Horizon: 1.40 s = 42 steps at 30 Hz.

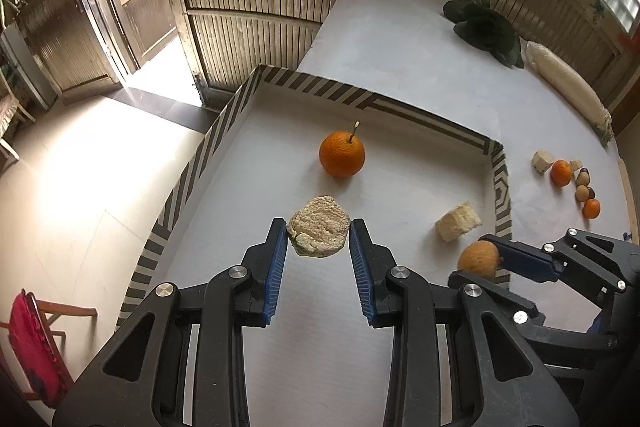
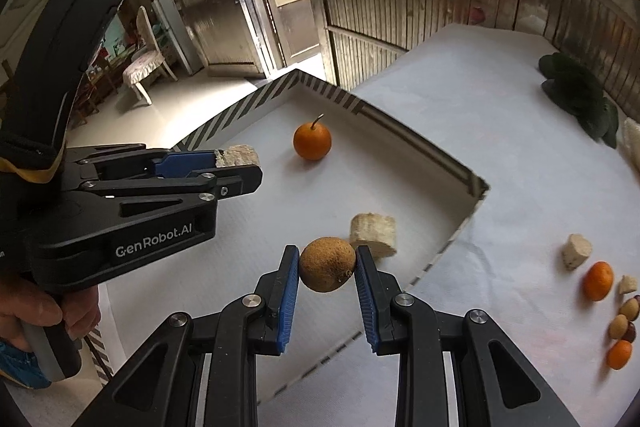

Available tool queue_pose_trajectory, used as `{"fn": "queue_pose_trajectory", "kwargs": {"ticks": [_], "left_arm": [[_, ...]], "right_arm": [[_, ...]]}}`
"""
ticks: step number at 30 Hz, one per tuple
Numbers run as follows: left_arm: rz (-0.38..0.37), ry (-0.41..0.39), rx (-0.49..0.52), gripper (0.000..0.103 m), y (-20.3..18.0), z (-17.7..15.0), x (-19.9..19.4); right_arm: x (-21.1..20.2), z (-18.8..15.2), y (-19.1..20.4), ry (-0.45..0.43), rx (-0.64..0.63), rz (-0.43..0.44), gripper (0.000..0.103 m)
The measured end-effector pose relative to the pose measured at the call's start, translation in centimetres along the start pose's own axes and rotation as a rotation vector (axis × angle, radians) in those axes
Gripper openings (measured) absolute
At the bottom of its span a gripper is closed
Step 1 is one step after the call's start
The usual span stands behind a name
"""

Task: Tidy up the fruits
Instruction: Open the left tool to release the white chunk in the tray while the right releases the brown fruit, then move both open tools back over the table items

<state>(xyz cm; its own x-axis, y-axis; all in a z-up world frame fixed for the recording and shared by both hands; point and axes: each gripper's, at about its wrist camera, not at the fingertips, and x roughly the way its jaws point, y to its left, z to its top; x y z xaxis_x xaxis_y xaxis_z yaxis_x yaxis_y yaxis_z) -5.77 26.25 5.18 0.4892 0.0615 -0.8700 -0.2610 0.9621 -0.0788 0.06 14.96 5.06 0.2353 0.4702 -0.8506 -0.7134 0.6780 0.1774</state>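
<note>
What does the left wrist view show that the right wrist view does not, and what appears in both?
Only the left wrist view shows the red chair on the floor and the whole long white vegetable. Only the right wrist view shows the hand gripping the left tool and a white chair. Both show the striped tray, the stemmed orange, the pale chunk, the brown fruit in the right tool, and the crumbly slice.

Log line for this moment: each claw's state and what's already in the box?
left claw: shut on pale chunk | right claw: shut on brown fruit | striped box: orange, pale wedge
</note>
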Motion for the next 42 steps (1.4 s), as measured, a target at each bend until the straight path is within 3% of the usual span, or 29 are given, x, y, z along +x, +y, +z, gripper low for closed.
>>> {"fn": "queue_pose_trajectory", "kwargs": {"ticks": [19,28,30,32,34,42], "left_arm": [[-0.015,0.039,0.038,0.031,-0.4,0.2,2.2],[-0.027,0.068,0.023,0.033,-0.4,0.4,2.8],[-0.023,0.076,0.025,0.038,-0.2,0.3,2.9],[-0.021,0.07,0.019,0.057,-0.1,0.4,2.8],[-0.023,0.05,0.01,0.062,0.1,0.5,2.3],[-0.009,0.005,0.022,0.062,-0.8,0.8,0.8]], "right_arm": [[3.0,0.6,0.7,0.065,-0.029,-0.003,0.027],[2.8,0.2,0.3,0.055,-0.02,0.032,0.029],[2.6,0.2,0.3,0.046,-0.013,0.036,0.03],[2.3,0.3,0.2,0.037,-0.006,0.036,0.034],[1.7,0.3,0.1,0.019,0.003,0.041,0.034],[-1.5,0.0,-1.1,-0.07,0.035,0.026,0.034]]}}
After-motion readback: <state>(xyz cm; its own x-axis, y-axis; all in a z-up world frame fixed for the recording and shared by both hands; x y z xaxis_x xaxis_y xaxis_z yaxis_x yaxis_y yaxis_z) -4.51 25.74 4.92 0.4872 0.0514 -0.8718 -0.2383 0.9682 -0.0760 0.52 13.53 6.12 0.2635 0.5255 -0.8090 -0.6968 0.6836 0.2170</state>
